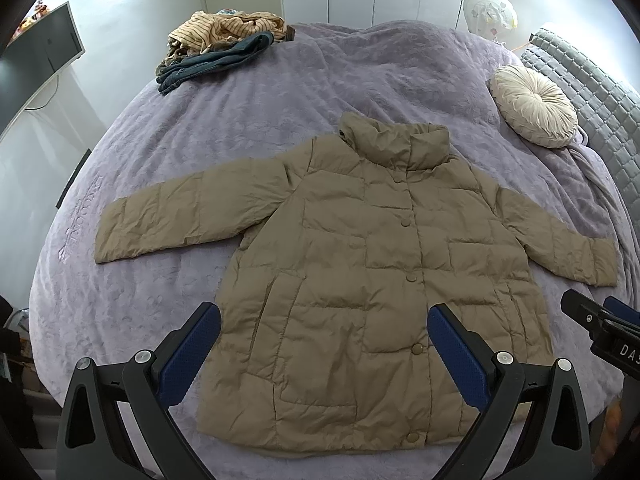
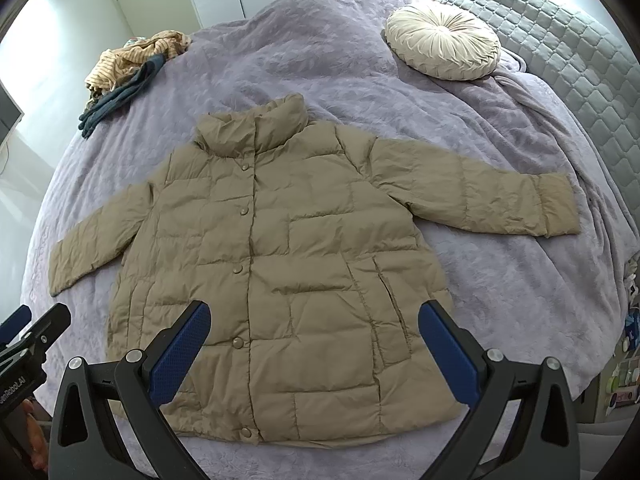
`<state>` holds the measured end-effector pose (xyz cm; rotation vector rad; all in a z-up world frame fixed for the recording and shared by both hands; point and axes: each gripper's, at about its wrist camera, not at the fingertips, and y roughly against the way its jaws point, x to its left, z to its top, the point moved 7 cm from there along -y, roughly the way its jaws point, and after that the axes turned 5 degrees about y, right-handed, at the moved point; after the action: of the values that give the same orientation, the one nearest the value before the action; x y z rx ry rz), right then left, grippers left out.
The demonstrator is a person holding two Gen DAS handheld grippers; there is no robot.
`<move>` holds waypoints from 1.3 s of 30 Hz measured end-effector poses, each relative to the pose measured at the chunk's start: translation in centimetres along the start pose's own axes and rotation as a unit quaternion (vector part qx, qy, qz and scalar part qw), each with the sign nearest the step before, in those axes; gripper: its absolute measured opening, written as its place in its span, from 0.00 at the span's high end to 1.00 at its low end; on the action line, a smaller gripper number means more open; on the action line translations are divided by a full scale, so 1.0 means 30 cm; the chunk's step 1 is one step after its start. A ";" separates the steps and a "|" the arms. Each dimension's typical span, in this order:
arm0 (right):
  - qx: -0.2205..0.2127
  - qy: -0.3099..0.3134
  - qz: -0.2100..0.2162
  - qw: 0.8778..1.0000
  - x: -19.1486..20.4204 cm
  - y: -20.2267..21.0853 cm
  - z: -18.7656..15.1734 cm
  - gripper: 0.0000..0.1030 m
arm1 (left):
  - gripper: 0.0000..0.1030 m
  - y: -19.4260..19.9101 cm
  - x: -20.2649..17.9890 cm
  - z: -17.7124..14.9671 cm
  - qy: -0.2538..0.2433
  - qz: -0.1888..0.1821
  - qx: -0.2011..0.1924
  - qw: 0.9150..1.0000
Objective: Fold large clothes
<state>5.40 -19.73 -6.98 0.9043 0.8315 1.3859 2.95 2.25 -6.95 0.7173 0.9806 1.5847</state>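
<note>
Two views cover one bed, each looking forward past a pair of blue-padded fingers.

From the left wrist, the left gripper (image 1: pixel 324 344) hangs with its fingers spread wide and holding nothing, above the lower hem of a tan puffer jacket (image 1: pixel 360 264). The jacket lies flat and face up on the lilac bedspread (image 1: pixel 248 120), snaps done up along the front, collar standing, both sleeves stretched outward. Its lower edge is partly hidden behind the fingers, and the embroidered lettering on the bedspread near the left-hand sleeve is too distorted to read. Only a corner of the right gripper (image 1: pixel 600 320) shows at the frame's edge, cut off. A monitor (image 1: pixel 48 40) stands at the far left, beside the bed, seen fully only here. A pile of clothes (image 1: pixel 224 48) sits at the bed's far side.

From the right wrist, the right gripper (image 2: pixel 314 340) is likewise released, fingers apart over the jacket's (image 2: pixel 280 248) hem. The round pleated cushion (image 2: pixel 444 46) and quilted grey headboard (image 2: pixel 560 60) show more fully here. At the right-hand edge, small colourful objects are too blurred to identify.
</note>
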 end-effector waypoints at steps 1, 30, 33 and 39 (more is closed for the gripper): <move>0.002 -0.001 0.000 1.000 -0.011 -0.005 0.014 0.00 | 0.00 -0.002 -0.001 0.001 0.000 0.000 0.002 1.000; 0.118 0.012 0.146 0.982 0.377 -0.347 -0.122 0.00 | 0.00 -0.558 0.662 0.052 0.252 -0.098 0.032 0.962; 0.122 0.020 0.168 0.978 0.464 -0.403 -0.144 0.00 | 0.00 -0.673 0.834 0.084 0.305 -0.107 0.011 0.946; 0.173 0.032 0.199 0.964 0.590 -0.494 -0.225 0.00 | 0.00 -0.864 1.054 0.136 0.364 -0.133 -0.016 0.922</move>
<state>6.32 -1.48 -22.62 1.3592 0.9987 1.6492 11.38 35.78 -29.17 -0.0694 1.5051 1.6355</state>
